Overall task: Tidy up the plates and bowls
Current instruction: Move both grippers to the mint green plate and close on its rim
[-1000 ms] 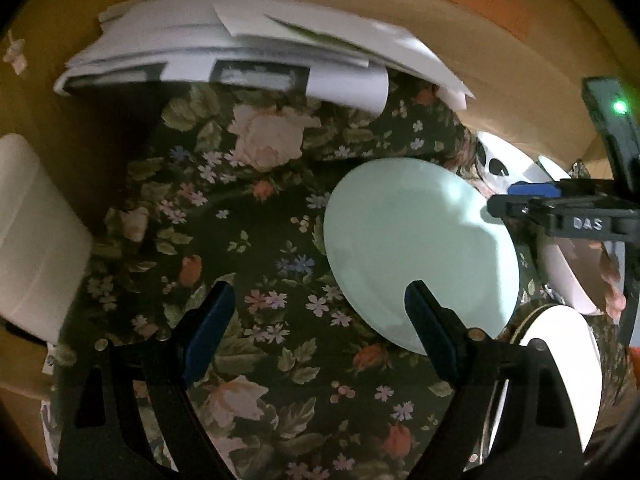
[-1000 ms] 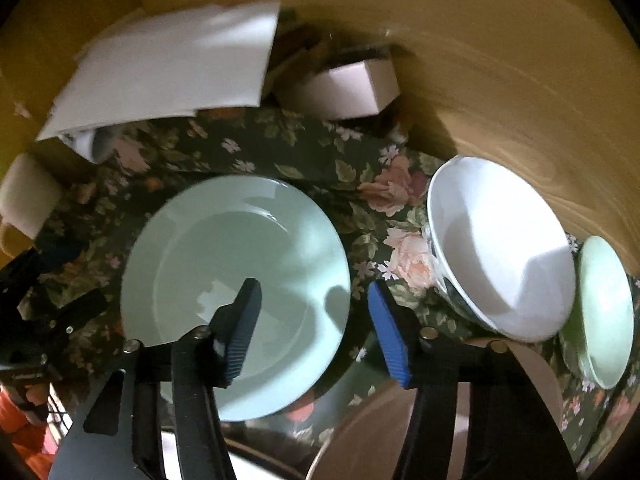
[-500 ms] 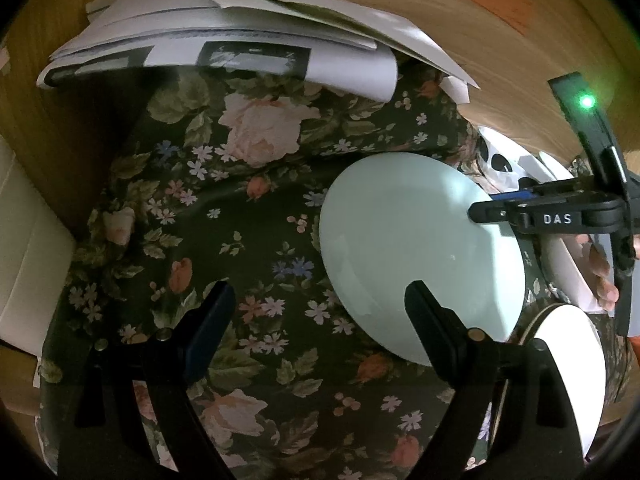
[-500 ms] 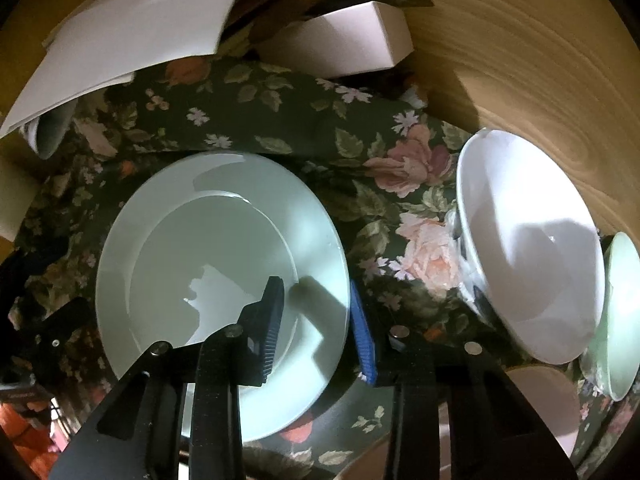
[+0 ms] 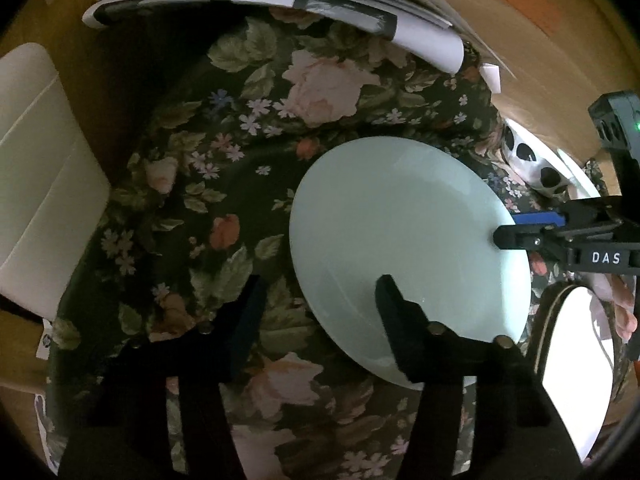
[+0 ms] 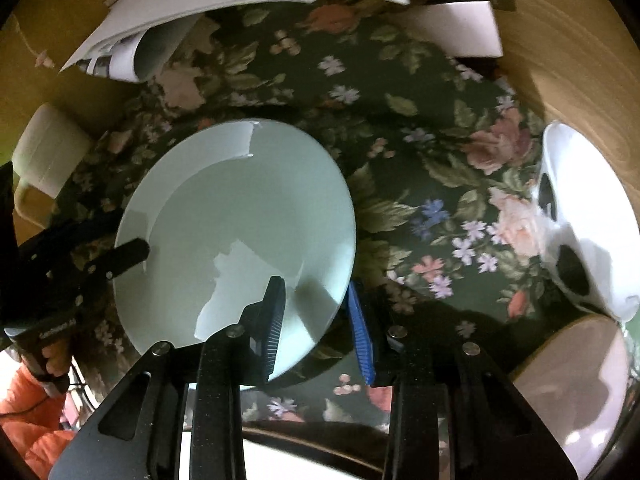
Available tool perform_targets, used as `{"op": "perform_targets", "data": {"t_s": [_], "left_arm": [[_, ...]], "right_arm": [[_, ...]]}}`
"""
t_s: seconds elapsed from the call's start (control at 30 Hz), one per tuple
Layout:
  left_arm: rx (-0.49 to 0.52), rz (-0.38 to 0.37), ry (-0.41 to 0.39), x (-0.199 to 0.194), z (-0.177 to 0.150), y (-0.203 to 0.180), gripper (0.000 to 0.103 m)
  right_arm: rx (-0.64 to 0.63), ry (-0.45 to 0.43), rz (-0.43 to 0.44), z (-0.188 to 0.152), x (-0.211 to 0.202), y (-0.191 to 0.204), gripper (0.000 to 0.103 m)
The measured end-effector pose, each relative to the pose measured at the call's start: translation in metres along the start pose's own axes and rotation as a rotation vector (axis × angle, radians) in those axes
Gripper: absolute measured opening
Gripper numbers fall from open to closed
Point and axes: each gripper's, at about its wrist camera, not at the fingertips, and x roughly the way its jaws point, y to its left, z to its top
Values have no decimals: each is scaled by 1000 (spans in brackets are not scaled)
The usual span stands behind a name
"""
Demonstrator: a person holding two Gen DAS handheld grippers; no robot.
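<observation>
White letters "DAS" stand on the black body of the right tongs (image 5: 520, 228).

Both grippers: black plastic frames w/ angular arms and cut-out slots.

Left gripper (image 5: 316, 300): fingers dark, nearly black in shadow; blue pad on the left one, hard to make out. Round metal screw heads along the finger bases. In right wrist view its finger (image 6: 124, 256) is plain black, small screws on the arm, faint white lettering on the body, unreadable.

Right gripper (image 6: 314, 320): blue ribbed pads, silver round screw heads at finger roots. From left wrist view, white "DAS" lettering on its black body, green LED lit on a dark block above.

Person: orange sleeve (image 6: 36, 420) at lower left of right wrist view; thin cable runs beside it.
</observation>
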Motion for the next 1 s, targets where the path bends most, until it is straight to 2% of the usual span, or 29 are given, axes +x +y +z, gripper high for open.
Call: {"op": "perform_targets", "data": {"t_s": [0.2,0.3,0.53,1.0], "left_arm": [[14,-13,1,1,2,3,49],[26,-35,7,3,4,1,41],[34,-31,-2,5,5,-7,40],[67,-44,-93,-39,-7,-13,39]], "right_arm": [[34,10,-12,2,12,-1,32],[47,-14,-23,4,17,0,33],[56,-55,-22,1,9,1,25],[54,-184,-21,-22,-29,4,24]]}}
